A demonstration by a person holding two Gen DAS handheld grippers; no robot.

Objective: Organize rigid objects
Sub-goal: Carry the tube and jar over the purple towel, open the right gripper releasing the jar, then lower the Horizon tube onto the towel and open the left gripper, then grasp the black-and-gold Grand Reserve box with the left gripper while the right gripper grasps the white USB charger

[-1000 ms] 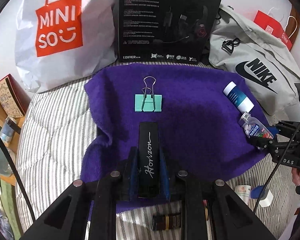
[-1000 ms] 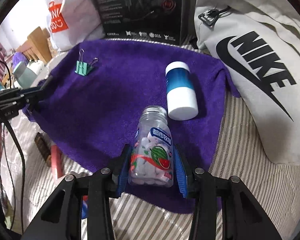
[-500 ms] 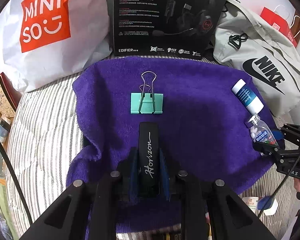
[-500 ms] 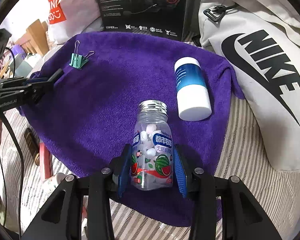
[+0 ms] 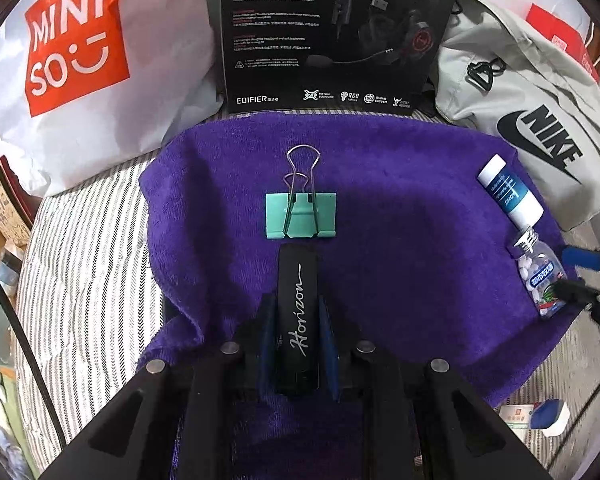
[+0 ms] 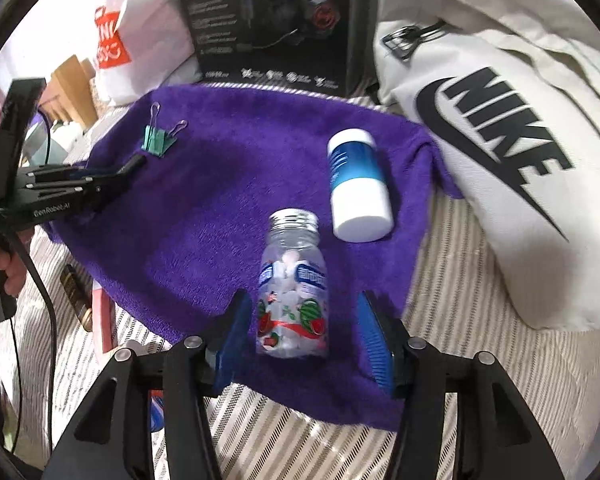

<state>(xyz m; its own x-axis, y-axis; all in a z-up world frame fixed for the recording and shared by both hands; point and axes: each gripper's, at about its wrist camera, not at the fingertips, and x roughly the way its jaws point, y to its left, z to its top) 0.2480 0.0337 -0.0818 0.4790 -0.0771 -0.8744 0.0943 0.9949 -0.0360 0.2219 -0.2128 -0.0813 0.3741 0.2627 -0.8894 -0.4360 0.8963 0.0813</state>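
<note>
Releasing the clear plastic candy bottle with the watermelon label (image 6: 293, 300) from my right gripper (image 6: 304, 336); jaws are opening, bottle lies between the blue pads with a gap on both sides, resting on its side at the near edge of the purple terry towel (image 6: 204, 208), silver cap pointing away; looks placed.

Left gripper (image 5: 298, 320) is clamped tight on the slim black rectangular case with silver "Horizon" script (image 5: 298, 312); its far end sits just short of the mint-green metal binder clip (image 5: 300, 216), which lies flat mid-towel with wire handles pointing away; can't tell whether the case's tip touches the clip or the towel yet.

White-and-blue cylindrical plastic bottle (image 6: 358, 188) lies on its side just beside the candy bottle, toward the right edge of the towel.

My read on progress: three items down on the towel, fourth in hand, so past halfway; left to do: set the case down, let go; a few small items sit on the striped bedding (image 5: 84, 280) off the towel, possibly next, can't identify them.
</note>
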